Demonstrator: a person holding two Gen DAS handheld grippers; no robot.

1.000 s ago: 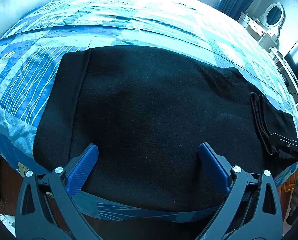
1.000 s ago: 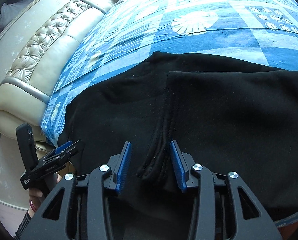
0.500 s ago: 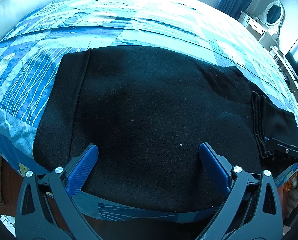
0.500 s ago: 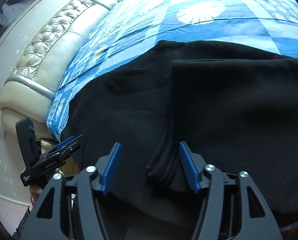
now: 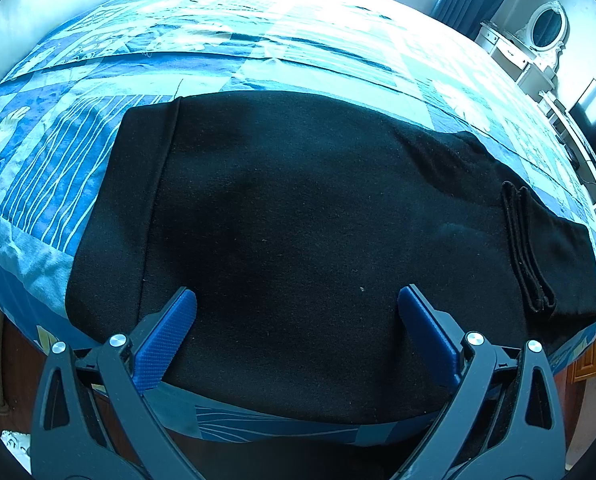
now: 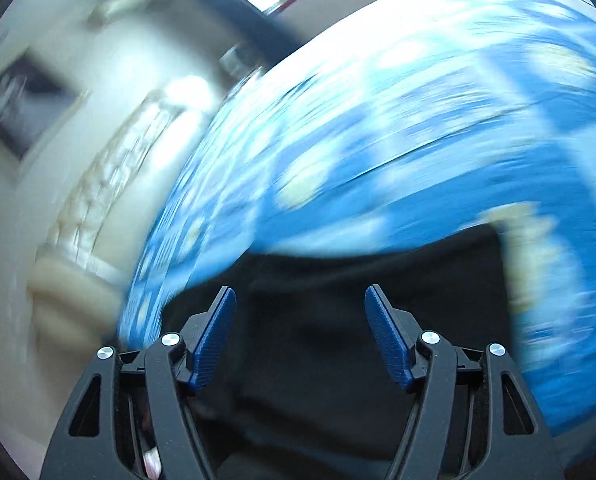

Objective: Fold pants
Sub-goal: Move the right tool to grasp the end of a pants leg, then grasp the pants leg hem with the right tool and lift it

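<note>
While the left gripper (image 5: 297, 316) hovers spread over the near edge of the black pants (image 5: 298, 240), the right gripper (image 6: 299, 328), also apart and empty, shows blurred. The pants lie folded on the bed (image 5: 258, 40); judging so, another fold needs fresh grasps at the cuffs (image 5: 526, 248).

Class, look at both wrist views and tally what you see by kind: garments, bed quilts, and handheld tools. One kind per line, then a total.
Black pants: 1
Blue patchwork quilt: 1
Tools, left tool and right tool: 2
Total: 4
</note>
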